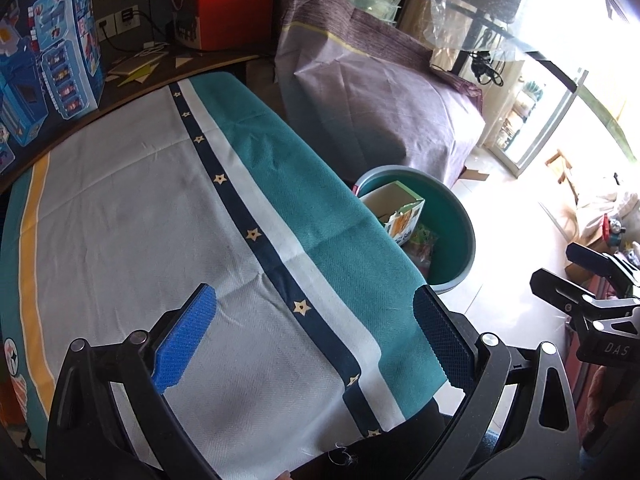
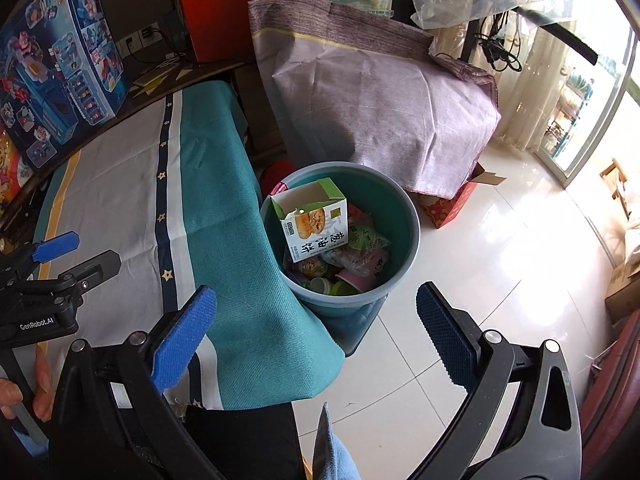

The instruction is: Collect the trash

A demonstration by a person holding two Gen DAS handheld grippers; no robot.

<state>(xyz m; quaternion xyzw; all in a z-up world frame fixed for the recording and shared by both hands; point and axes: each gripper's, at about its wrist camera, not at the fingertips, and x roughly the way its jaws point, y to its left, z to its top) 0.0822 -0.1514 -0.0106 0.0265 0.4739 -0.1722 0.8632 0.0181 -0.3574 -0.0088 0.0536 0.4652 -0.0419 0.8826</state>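
A teal trash bin point(image 2: 400, 216) stands on the floor beside the table; it also shows in the left wrist view point(image 1: 452, 216). Inside lie an open white food box point(image 2: 316, 232), wrappers point(image 2: 360, 252) and cups. The box shows in the left wrist view point(image 1: 404, 212) too. My left gripper point(image 1: 316, 332) is open and empty over the cloth-covered table point(image 1: 140, 220). My right gripper point(image 2: 316, 332) is open and empty, above the table's corner and the floor, short of the bin. The left gripper appears in the right wrist view point(image 2: 60, 256), open.
A blue toy box point(image 2: 56, 64) stands at the table's far left. A purple cloth-covered block point(image 2: 380, 92) sits behind the bin, with a red box point(image 2: 452, 204) at its foot. An orange box point(image 2: 216, 4) stands at the back. White tiled floor point(image 2: 500, 280) lies to the right.
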